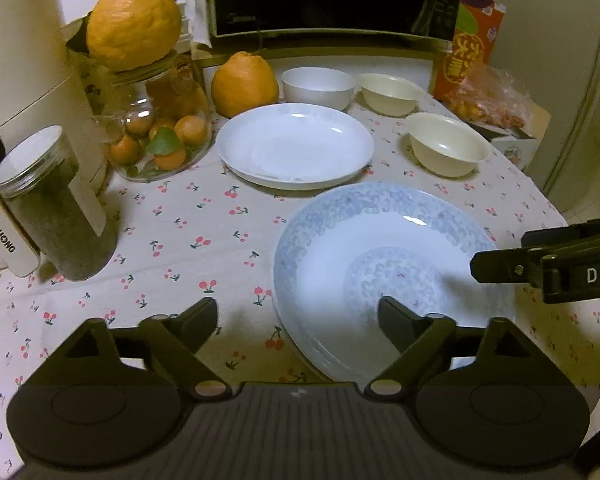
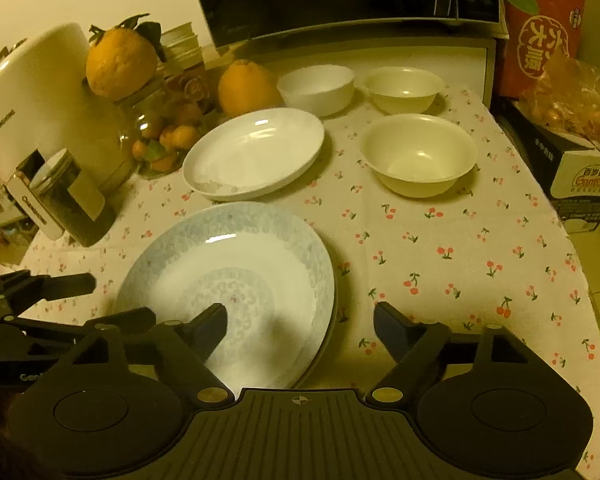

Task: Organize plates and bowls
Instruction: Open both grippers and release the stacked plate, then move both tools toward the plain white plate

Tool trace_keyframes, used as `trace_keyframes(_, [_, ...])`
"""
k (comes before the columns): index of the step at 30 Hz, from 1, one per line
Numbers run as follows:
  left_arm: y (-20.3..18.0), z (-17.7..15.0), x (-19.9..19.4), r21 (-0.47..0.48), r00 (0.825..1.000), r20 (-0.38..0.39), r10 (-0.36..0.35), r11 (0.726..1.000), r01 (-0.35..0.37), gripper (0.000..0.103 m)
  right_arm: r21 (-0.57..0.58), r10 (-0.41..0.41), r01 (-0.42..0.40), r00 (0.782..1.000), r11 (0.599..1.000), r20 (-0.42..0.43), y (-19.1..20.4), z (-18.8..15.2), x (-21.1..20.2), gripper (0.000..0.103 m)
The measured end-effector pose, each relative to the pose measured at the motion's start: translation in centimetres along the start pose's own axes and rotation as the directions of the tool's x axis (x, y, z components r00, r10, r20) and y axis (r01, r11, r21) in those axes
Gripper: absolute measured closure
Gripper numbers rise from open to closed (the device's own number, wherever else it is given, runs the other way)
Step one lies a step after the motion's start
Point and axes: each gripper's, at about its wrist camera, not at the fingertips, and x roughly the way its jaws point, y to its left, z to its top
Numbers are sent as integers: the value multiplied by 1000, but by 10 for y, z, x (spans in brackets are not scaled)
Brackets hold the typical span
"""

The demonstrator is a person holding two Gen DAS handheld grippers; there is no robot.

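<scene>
Gaping empty, both: left hand-held gripper (image 1: 298, 320) | right hand-held gripper (image 2: 300, 320) | Ganten box (image 2: 584, 188) right view only.

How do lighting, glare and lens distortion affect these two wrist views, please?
Left wrist view: dim, fisheye-bent edges, dark corners, small glare on the patterned plate. Right wrist view: stronger yellow cast, glare on the white plate, finger shadow across the patterned plate.
</scene>
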Motion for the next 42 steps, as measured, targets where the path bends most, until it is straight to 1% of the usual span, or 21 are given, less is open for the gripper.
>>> trace_keyframes(2, [4, 2, 0, -35, 1000, -4, 2, 999, -2, 7, -4, -4, 4, 1000, 1000, 9, 1, 3, -1, 13])
trace_keyframes(7, [16, 12, -3, -118, 999, -18, 37, 992, -39, 1, -23, -12, 13, 999, 1000, 33, 4, 12, -6, 6])
trace_keyframes(12, [26, 23, -8, -155, 995, -30, 93, 983, -96, 1, -10, -1, 2, 999, 1000, 47, 6, 25, -12, 2])
trace_keyframes(18, [33, 35, -6, -180, 989, -43, 141, 973, -147, 1, 7, 1, -1, 999, 1000, 47, 9, 45, -13, 1])
trace_keyframes(22, [34, 47, 1, -209, 988, -67, 142, 966, -153, 1, 2, 7, -7, 998, 1000, 57, 13, 60, -12, 1])
trace_keyframes(28, [40, 64, 9, -260, 985, -63, 159, 951, -170, 1, 40, 39, -42, 997, 998, 74, 12, 82, -4, 1])
trace_keyframes(33, [48, 73, 22, -290, 982, -67, 176, 938, -188, 1, 86, 38, -44, 997, 995, 68, 6, 102, 13, 1])
trace_keyframes(37, [57, 76, 36, -319, 981, -69, 183, 928, -196, 1, 114, 38, -47, 996, 992, 79, 3, 113, 29, 1])
trace_keyframes(42, [69, 75, 51, -365, 979, -25, 203, 910, -198, 1, 138, 89, -105, 990, 985, 113, -5, 116, 53, 1])
